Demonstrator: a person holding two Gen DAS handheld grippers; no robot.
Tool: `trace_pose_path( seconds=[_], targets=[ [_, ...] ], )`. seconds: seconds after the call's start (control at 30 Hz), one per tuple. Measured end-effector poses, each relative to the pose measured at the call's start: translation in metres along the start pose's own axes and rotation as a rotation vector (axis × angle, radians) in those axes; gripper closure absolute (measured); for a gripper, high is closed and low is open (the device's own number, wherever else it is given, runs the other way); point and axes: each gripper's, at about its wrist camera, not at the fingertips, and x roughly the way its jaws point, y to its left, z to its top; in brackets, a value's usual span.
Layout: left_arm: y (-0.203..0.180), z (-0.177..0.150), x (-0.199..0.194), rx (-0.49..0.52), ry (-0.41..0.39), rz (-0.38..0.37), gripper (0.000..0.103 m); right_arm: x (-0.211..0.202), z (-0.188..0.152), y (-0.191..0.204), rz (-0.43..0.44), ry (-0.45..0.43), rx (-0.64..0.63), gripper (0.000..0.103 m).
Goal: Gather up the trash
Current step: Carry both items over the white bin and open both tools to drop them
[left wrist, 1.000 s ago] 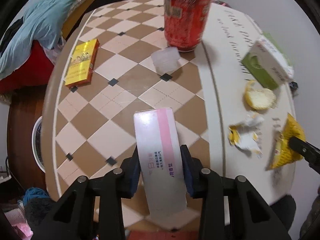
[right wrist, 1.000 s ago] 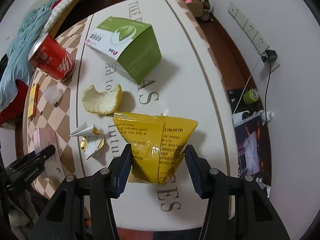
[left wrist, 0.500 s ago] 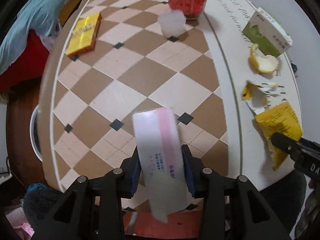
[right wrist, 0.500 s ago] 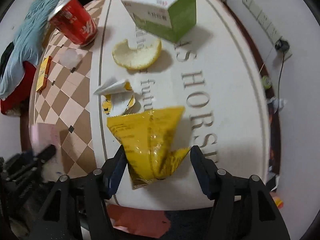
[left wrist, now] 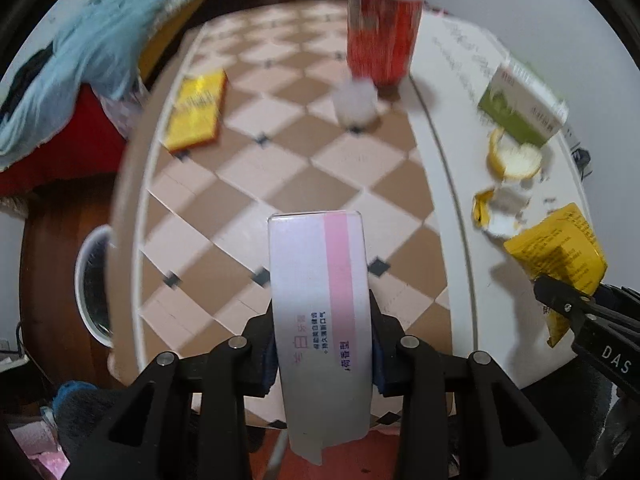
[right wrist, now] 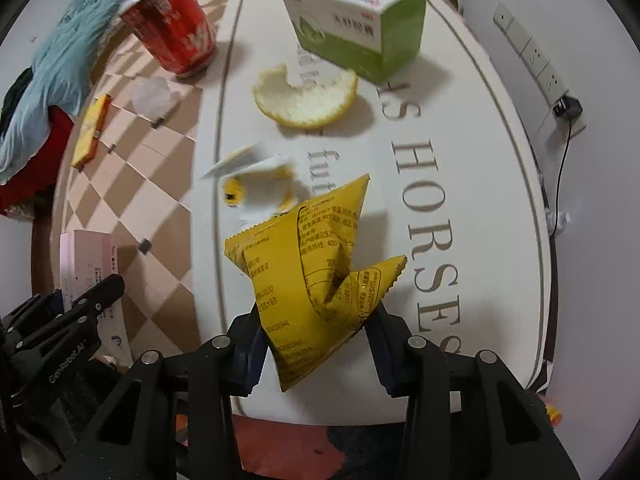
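Note:
My left gripper (left wrist: 322, 340) is shut on a white box with a pink stripe (left wrist: 316, 280), held above the checkered table (left wrist: 248, 184) near its front edge. In the right wrist view my right gripper (right wrist: 316, 328) has its jaws closing on a yellow snack bag (right wrist: 316, 256), which is crumpled between the pads over the white part of the table. Still lying on the table are a red can (right wrist: 172, 36), an orange peel (right wrist: 308, 96), a torn white and yellow wrapper (right wrist: 256, 184), a green and white box (right wrist: 360, 28), a crumpled clear scrap (left wrist: 356, 100) and a flat yellow pack (left wrist: 198, 110).
A blue cloth (left wrist: 92, 40) lies over red fabric beyond the table's left side. On the floor to the left stands a white round container (left wrist: 90, 284). A power strip (right wrist: 532, 52) with a plugged cable hangs on the wall at the right. The table's near edge is just below both grippers.
The right jaws widened, then narrowed onto the yellow bag, which is now folded and crumpled between them. The left gripper keeps the pink-striped box and has shifted over the table.

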Motion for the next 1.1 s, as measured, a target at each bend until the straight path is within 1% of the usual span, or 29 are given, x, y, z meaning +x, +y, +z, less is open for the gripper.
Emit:
trace_pose_path(
  seconds=[0.13,0.2,0.33,0.43,0.5,0.57,0.6,0.63,0.73,0.8,0.83,0.87,0.97,1.0,1.07,1.1],
  targets=[
    [0.021,0.012,-0.036,-0.014,-0.086,0.004,0.071,-0.033,0.004,0.022,0.019,-0.068,-0.030,0.057],
    [0.041,0.019,-0.052,-0.030,-0.127,0.004,0.071,-0.047,0.010,0.033,0.033,-0.094,-0.045,0.058],
    [0.086,0.030,-0.087,-0.081,-0.203,0.007,0.071,-0.081,0.021,0.075,0.085,-0.155,-0.088,0.058],
    [0.122,0.031,-0.107,-0.122,-0.246,0.024,0.071,-0.102,0.031,0.114,0.125,-0.190,-0.139,0.058],
    [0.156,0.030,-0.118,-0.166,-0.269,0.039,0.071,-0.113,0.038,0.145,0.154,-0.208,-0.179,0.058],
    [0.184,0.028,-0.122,-0.203,-0.280,0.053,0.071,-0.122,0.043,0.177,0.183,-0.223,-0.225,0.058],
    [0.202,0.027,-0.124,-0.225,-0.285,0.065,0.071,-0.125,0.046,0.201,0.199,-0.227,-0.255,0.058],
    [0.222,0.025,-0.124,-0.252,-0.286,0.076,0.071,-0.124,0.048,0.217,0.210,-0.227,-0.273,0.058],
    [0.273,0.017,-0.115,-0.331,-0.269,0.094,0.071,-0.113,0.054,0.275,0.239,-0.211,-0.335,0.058],
    [0.314,0.008,-0.101,-0.398,-0.240,0.109,0.071,-0.097,0.054,0.317,0.262,-0.183,-0.374,0.058],
    [0.326,0.005,-0.093,-0.420,-0.227,0.112,0.071,-0.089,0.054,0.332,0.267,-0.170,-0.391,0.058],
    [0.347,0.000,-0.080,-0.454,-0.201,0.114,0.071,-0.080,0.053,0.348,0.268,-0.156,-0.411,0.058],
    [0.396,-0.012,-0.041,-0.540,-0.124,0.093,0.071,-0.033,0.046,0.410,0.269,-0.080,-0.473,0.058],
    [0.407,-0.016,-0.032,-0.557,-0.100,0.089,0.071,-0.022,0.044,0.420,0.268,-0.063,-0.482,0.058],
    [0.431,-0.023,-0.010,-0.601,-0.057,0.076,0.071,0.018,0.037,0.455,0.251,0.002,-0.513,0.058],
    [0.442,-0.026,0.003,-0.618,-0.034,0.075,0.071,0.029,0.035,0.462,0.248,0.022,-0.520,0.058]
  ],
)
